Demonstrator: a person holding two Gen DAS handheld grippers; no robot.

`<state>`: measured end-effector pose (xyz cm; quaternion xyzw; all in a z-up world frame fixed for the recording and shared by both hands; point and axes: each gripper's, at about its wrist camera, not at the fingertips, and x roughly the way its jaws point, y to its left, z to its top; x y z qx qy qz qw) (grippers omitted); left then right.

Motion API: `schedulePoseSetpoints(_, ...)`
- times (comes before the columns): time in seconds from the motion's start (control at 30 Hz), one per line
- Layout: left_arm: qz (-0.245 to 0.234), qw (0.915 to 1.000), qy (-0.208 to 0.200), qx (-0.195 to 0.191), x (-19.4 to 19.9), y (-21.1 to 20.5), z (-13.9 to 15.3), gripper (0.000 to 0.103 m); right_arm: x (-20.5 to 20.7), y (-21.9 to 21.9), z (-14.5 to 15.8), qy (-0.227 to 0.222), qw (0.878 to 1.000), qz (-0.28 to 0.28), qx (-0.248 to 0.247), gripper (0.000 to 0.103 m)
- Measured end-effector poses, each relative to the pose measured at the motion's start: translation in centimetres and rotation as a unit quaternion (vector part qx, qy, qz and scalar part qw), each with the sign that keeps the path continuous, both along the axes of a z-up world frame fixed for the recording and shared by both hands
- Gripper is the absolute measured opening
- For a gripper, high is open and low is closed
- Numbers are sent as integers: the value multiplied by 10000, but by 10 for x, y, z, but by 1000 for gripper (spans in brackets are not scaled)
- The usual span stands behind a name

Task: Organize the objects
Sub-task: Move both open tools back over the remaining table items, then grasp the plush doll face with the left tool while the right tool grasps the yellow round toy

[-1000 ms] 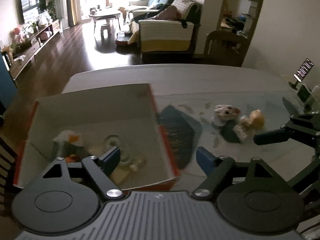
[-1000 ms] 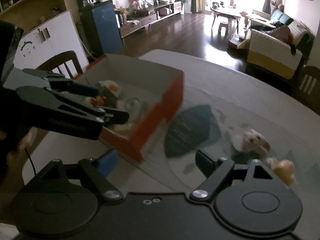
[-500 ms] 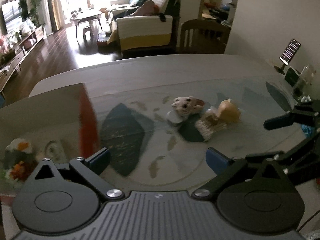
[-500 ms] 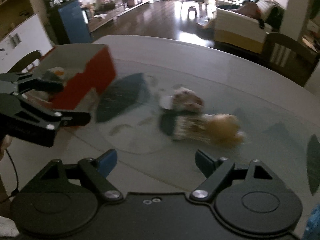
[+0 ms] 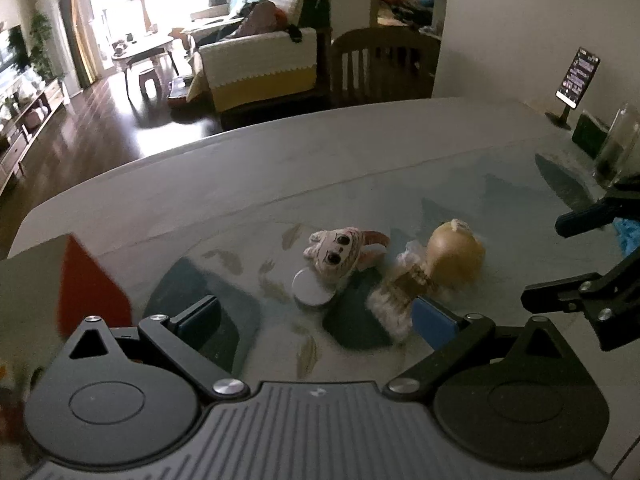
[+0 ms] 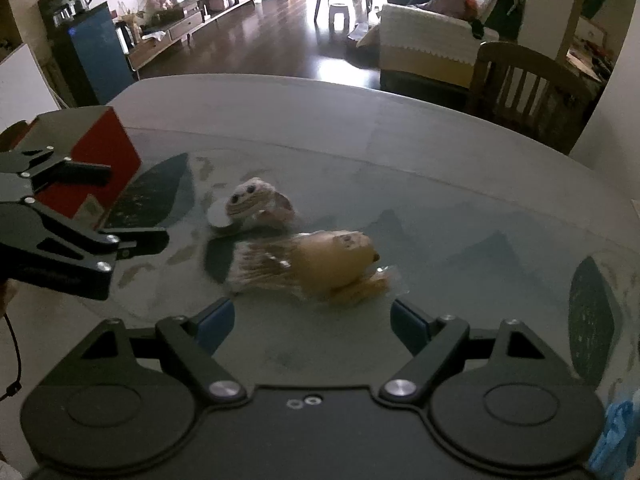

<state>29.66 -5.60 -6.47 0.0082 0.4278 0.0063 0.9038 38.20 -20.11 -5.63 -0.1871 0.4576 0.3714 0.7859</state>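
Change vs. 1.0 s ago: the left wrist view then looked down into the red-sided box; now only a corner of that box point(image 5: 90, 288) sits at the far left edge of the frame, and the two toys have moved to centre. Right wrist view: the box point(image 6: 96, 172) has shifted from centre-left to the far left, and the toys now lie just ahead of the right gripper.

Surface: pale table point(image 6: 360, 120) with a rounded far edge, carrying a glass top printed with dark leaf shapes. Room: living area behind, dark wood floor, a sofa point(image 5: 260, 68) with a cream and yellow throw, one wooden chair point(image 5: 384, 68) at the table's far side. A phone on a stand point(image 5: 576, 80) stands at the table's right rear.

Count: one box, two toys, two grippers.
- Yellow-headed doll point(image 6: 320, 264), lying on its side on the glass, between box and right table edge, nearest the right gripper. Blurred; details not readable.
- Pale big-eyed figure point(image 5: 340, 256) on a round base, just beside the doll on the box side; whether they touch I cannot tell.

Left gripper point(image 5: 316, 316): fingers spread wide, holding nothing, over the glass near both toys; its right finger tip overlaps the doll's skirt in view.
Right gripper point(image 6: 312, 320): fingers spread wide, holding nothing, doll just ahead of the gap.
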Motion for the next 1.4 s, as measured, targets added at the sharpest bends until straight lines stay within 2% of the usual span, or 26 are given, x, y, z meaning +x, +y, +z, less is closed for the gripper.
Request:
schedulePoseSetpoints(0.27,-232,9996,158,30,48,-1,-26,102,28,19,-23,86,9997,137,-206,85)
schedulePoseSetpoints(0.53,-338,9988,287,-220,87,2,-48,102,49,34,-45,224,9988,259,-343,85)
schedulePoseSetpoints(0.97,-349,9969,404,-574,101,12,-69,100,62,43,-57,381,9981,428,-241,83)
schedulePoseSetpoints(1.1,-413,9958,429,-694,100,13,-71,82,62,44,-56,358,9982,444,-191,80)
schedulePoseSetpoints(1.17,-444,9954,409,-748,99,12,-70,74,60,44,-55,289,9984,434,-230,70)
schedulePoseSetpoints(1.2,-450,9953,389,-759,98,12,-69,69,60,45,-55,252,9984,439,-248,70)
schedulePoseSetpoints(1.4,-457,9955,261,-786,93,13,-62,52,54,43,-50,205,9984,465,-230,66)
